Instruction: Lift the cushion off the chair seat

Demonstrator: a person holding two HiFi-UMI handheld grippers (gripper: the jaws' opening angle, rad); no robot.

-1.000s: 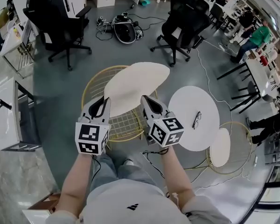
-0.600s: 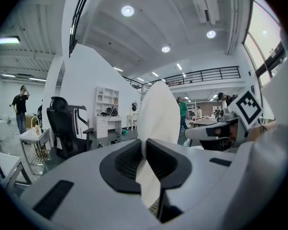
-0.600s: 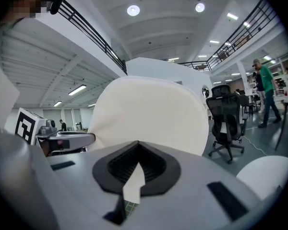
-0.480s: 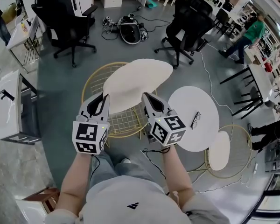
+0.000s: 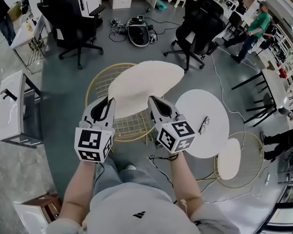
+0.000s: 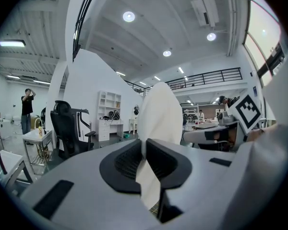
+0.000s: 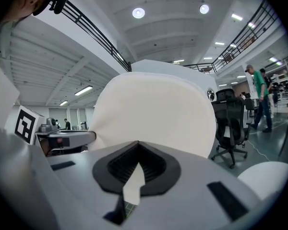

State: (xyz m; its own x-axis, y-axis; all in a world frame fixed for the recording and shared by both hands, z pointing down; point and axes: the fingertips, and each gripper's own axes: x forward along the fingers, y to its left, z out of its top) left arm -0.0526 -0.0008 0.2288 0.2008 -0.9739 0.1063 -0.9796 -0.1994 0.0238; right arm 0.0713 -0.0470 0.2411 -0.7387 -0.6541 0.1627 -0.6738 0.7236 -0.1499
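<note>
A cream oval cushion [image 5: 144, 83] hangs tilted above the gold wire chair [image 5: 129, 128], its far edge raised. My left gripper [image 5: 109, 101] is shut on the cushion's near left edge. My right gripper [image 5: 151, 100] is shut on its near right edge. In the left gripper view the cushion [image 6: 159, 116] shows edge-on, pinched between the black pads of the left gripper [image 6: 145, 145]. In the right gripper view the cushion [image 7: 156, 114] fills the middle as a broad face, and its edge runs down into the closed jaws of the right gripper [image 7: 137, 151].
A round white table [image 5: 195, 111] with a pair of glasses [image 5: 205, 125] stands right of the chair. A second wire chair with a cushion [image 5: 231, 154] is further right. Black office chairs [image 5: 68, 18] [image 5: 198, 23] and floor cables stand beyond. A white cabinet [image 5: 10, 113] stands at left.
Both grippers have carried the cushion slightly up and away from me, still pinched at its near edge. A person in green at the back right has walked along.
</note>
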